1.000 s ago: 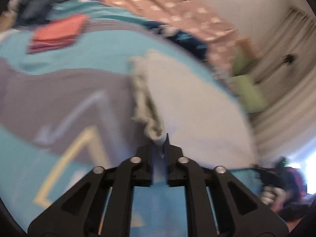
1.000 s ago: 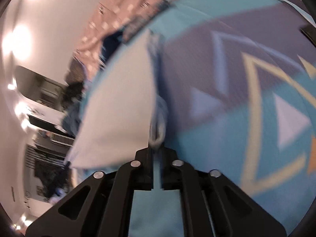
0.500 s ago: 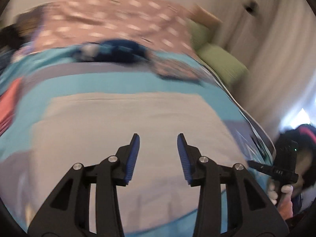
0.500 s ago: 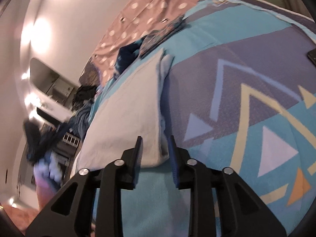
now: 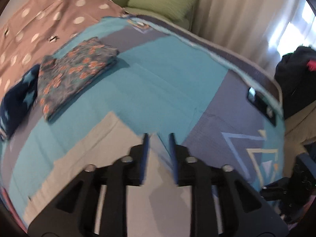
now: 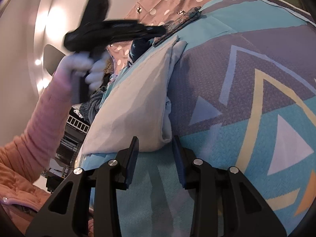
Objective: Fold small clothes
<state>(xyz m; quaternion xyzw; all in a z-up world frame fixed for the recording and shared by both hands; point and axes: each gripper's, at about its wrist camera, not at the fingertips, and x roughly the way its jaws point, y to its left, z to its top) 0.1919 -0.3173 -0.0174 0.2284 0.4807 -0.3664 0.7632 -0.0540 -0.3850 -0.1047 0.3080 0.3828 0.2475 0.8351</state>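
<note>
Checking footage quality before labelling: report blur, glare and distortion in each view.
Left wrist view: fisheye bends the bed edge; left gripper and pale grey cloth are smeared, window glare at right. Right wrist view: right gripper sharp, gloved hand blurred, wall lights blown out.

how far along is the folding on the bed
Done: a floral garment and a navy star one lie folded on the blanket. In hand: the pale cloth lies folded over; both grippers, left and right, have just let go and are open. Left: likely another fold.
</note>
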